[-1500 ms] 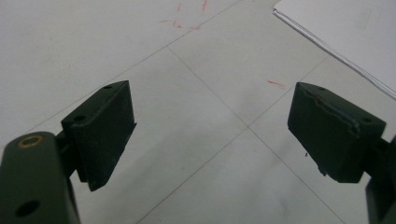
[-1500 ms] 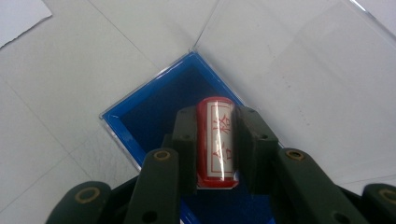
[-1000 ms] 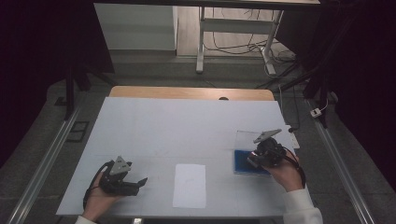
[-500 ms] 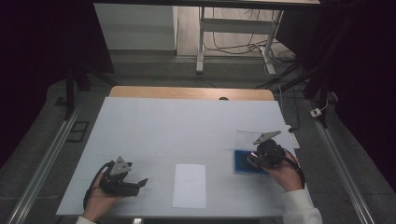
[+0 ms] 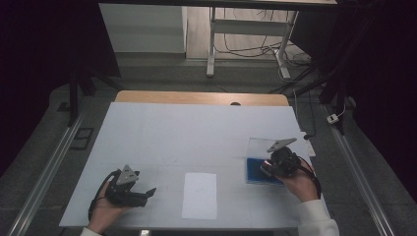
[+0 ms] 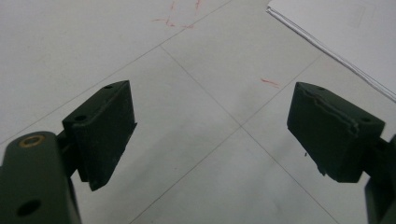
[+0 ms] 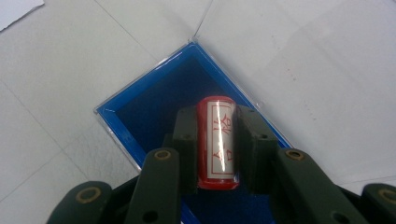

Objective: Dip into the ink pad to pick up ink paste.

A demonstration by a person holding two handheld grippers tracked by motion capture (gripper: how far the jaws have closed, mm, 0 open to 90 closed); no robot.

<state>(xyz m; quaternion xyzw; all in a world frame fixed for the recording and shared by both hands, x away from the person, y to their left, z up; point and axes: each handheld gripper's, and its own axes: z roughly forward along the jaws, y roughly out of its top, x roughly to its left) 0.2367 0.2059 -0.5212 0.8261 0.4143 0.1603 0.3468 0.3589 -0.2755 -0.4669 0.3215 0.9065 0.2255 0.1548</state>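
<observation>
— Item one: what can you read on the red stamp (image 7: 218,142) clamped in your right tongs (image 7: 217,140)?

— A white label with a red border and red characters running along its length. They look like Chinese script; you cannot make them out exactly.

— Item two: the bench (image 6: 196,93)?

— Faint red scribbles only, no legible word. The paper sheet (image 5: 199,194) shows nothing readable.

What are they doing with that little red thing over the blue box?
A person works at a white table with a gripper in each hand. The right gripper is shut on a small red stamp, holding it over a blue ink pad with its clear lid open. The left gripper rests open near a sheet of paper, holding nothing.
</observation>
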